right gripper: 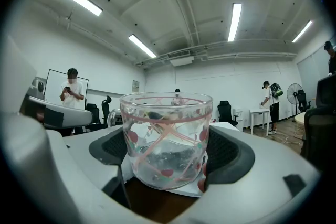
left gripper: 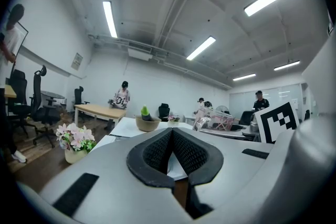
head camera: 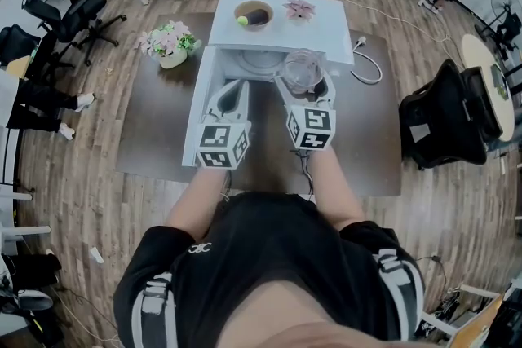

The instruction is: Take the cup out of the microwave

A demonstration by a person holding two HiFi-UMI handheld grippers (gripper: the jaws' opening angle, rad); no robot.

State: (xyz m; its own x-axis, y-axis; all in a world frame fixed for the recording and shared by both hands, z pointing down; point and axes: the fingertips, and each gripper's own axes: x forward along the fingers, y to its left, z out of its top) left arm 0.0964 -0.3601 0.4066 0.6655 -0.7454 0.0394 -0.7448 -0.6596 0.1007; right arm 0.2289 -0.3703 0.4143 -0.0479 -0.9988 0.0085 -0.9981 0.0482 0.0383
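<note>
A: Cup (right gripper: 166,128): clear patterned glass at the microwave's (head camera: 277,27) open mouth. Judged fragile, light, slick-walled.
B: Hold?
A: Right tool (right gripper: 169,150) is clamped across its mid-wall, one pad on each side (the rim looks weaker; avoid). Left tool (left gripper: 171,132) is closed on nothing, beside the open door (head camera: 198,116).

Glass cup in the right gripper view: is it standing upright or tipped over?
Upright. The glass cup has its open rim level on top and its base below, between the dark pads of the right gripper.
</note>
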